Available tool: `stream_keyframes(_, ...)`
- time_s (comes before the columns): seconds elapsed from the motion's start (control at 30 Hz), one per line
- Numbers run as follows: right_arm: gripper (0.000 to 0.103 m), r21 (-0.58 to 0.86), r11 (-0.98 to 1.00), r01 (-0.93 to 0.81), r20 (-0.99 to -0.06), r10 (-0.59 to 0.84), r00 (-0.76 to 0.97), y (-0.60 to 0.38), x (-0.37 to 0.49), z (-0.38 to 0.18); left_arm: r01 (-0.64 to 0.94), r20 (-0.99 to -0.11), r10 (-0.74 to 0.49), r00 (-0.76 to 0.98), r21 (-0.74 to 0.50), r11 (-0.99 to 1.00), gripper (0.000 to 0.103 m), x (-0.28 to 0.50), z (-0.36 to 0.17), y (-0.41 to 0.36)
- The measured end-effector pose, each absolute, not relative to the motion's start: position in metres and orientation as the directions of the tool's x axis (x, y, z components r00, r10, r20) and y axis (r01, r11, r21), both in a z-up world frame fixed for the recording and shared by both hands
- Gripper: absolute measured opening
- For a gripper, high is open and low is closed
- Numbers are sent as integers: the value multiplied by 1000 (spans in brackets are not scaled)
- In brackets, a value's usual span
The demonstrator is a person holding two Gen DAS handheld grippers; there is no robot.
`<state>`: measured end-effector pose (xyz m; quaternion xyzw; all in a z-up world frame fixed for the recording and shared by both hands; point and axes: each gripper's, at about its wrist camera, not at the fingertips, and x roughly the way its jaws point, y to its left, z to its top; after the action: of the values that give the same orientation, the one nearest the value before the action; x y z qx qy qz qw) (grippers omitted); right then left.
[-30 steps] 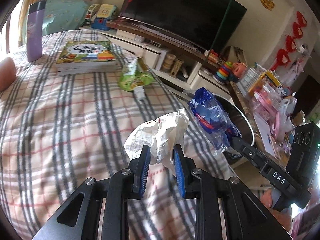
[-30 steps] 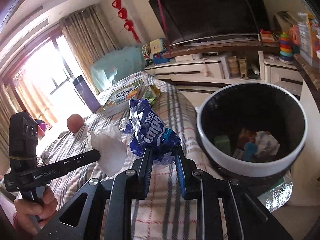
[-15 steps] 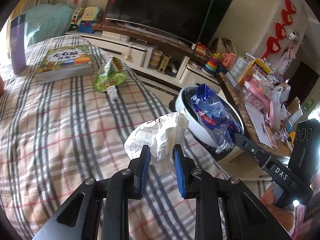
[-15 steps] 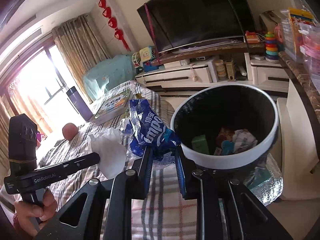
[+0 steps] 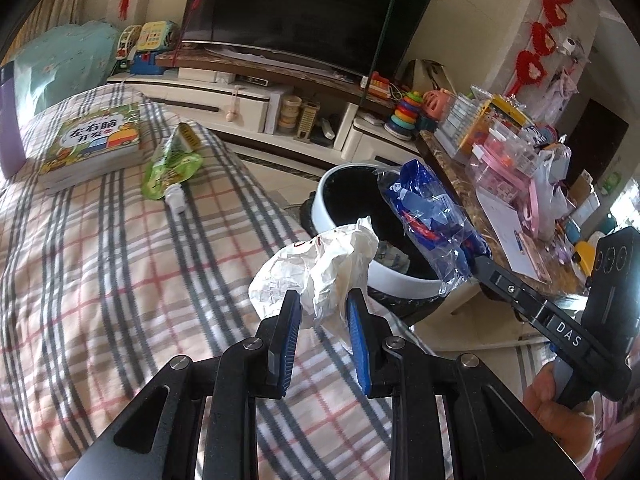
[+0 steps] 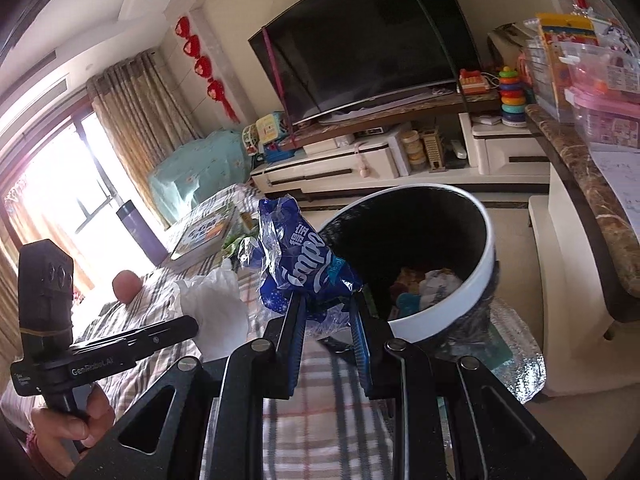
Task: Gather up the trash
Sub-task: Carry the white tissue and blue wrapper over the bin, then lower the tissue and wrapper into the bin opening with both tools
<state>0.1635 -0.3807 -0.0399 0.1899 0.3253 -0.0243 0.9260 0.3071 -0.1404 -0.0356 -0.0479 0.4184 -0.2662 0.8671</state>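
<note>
My left gripper (image 5: 320, 300) has its fingers clenched on a crumpled white paper (image 5: 316, 268), held above the near edge of the checked bed (image 5: 100, 260), just short of the bin's (image 5: 340, 216) white rim. My right gripper (image 6: 326, 304) is clamped on a blue plastic wrapper (image 6: 296, 264), which hangs just beside the near-left part of the rim. To do this well, I should carry each piece fully over the dark opening before letting go, the wrapper first since it is closer. Light plastic may cling to my fingers, so I'd part them wide. Far on the bed a green pouch (image 5: 172, 164) lies beside a book (image 5: 92, 144); it looks like trash, though I cannot be sure.
</note>
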Motion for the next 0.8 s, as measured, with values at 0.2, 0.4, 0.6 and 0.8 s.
stream_keyframes(0.2,22,341,920,191,-611,63,789,-392,158,-40,441,-705,-504,499,-294,848,23,313,-36,-154)
stream_keyframes(0.4,22,345,916,207,-612,52,789,-399,156,-40,461,-707,-508,492,-283,841,23,316,-36,-167)
stream_keyframes(0.6,22,343,914,218,-610,41,791,-405,156,-38,477,-705,-514,489,-277,834,23,320,-35,-175)
stream_keyframes(0.8,22,338,912,230,-608,26,793,-408,155,-37,490,-704,-518,486,-272,828,23,324,-34,-183)
